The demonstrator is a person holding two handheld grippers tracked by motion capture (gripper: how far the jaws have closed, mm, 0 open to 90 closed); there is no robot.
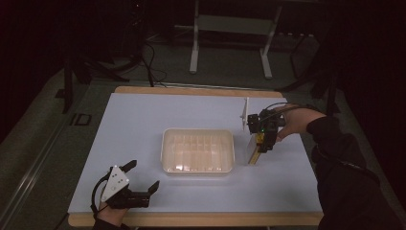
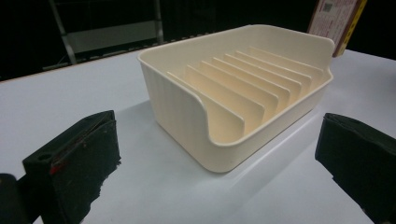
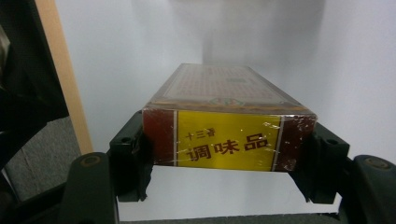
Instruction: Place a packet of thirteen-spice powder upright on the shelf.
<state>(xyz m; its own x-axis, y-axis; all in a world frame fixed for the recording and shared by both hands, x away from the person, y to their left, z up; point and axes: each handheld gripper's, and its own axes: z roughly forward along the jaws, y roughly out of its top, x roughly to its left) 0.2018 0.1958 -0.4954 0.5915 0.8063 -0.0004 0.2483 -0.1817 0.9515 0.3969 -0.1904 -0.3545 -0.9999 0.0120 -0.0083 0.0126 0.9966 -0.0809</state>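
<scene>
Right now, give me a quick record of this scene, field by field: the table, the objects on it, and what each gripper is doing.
surface: white table top with a wooden edge
rack: cream slotted tray at the table's middle, slots holding nothing
box: seasoning box, red-brown with a yellow label, standing on end just right of the tray, apart from it
right gripper: jaws shut on the seasoning box's two sides
left gripper: jaws open, holding nothing, near the front left edge, aimed toward the tray
contact between grippers: none, they are far apart
</scene>
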